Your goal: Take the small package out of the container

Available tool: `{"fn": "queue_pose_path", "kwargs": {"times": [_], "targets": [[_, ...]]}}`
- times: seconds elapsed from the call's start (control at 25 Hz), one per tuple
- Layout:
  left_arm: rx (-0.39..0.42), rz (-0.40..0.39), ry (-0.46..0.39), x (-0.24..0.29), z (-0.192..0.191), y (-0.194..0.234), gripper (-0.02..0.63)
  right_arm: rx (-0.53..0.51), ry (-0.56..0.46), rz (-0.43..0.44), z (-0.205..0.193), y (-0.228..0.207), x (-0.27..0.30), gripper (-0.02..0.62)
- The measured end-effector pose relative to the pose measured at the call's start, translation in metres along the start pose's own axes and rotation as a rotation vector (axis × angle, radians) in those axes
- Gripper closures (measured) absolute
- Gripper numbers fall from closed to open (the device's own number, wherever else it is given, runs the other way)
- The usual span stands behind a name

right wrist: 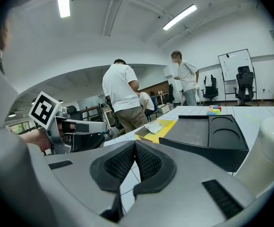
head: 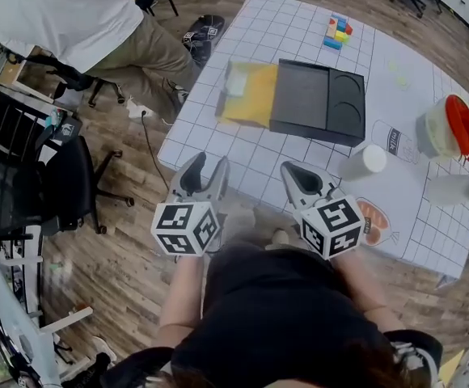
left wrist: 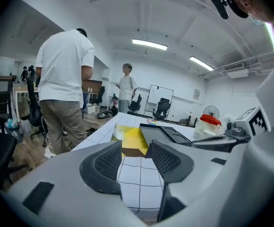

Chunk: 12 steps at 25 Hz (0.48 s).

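- The small package (head: 236, 78), pale and crumpled, lies in the far-left end of the open yellow container (head: 256, 97). Nothing covers it, so it can be reached from above.
- The container sits flat on the gridded worktop (head: 242, 158), touching the left edge of a black tray (head: 315, 95), which likely steadies it against a push.
- The left gripper (left wrist: 133, 151) is well short of the container with its jaws spread and nothing between them. It points straight at the yellow box and looks ready to make the grasp.
- The right gripper (right wrist: 134, 148) has its jaws pressed together and holds nothing. It hangs beside the left one over the near edge of the worktop, probably as the spare hand.
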<state>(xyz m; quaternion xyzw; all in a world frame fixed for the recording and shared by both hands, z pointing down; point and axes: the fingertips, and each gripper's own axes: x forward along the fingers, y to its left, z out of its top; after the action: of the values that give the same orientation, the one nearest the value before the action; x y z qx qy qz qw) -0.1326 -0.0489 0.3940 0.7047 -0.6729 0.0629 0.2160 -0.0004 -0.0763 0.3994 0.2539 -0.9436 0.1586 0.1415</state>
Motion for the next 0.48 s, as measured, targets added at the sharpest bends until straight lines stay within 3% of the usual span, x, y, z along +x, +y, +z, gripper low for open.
{"fn": "queue_pose_path", "kwargs": {"times": [0.48], "targets": [[0.071, -0.095, 0.097, 0.097, 0.034, 0.053, 0.405, 0.047, 0.021, -0.14, 0.029, -0.04, 0.07, 0.58]]}}
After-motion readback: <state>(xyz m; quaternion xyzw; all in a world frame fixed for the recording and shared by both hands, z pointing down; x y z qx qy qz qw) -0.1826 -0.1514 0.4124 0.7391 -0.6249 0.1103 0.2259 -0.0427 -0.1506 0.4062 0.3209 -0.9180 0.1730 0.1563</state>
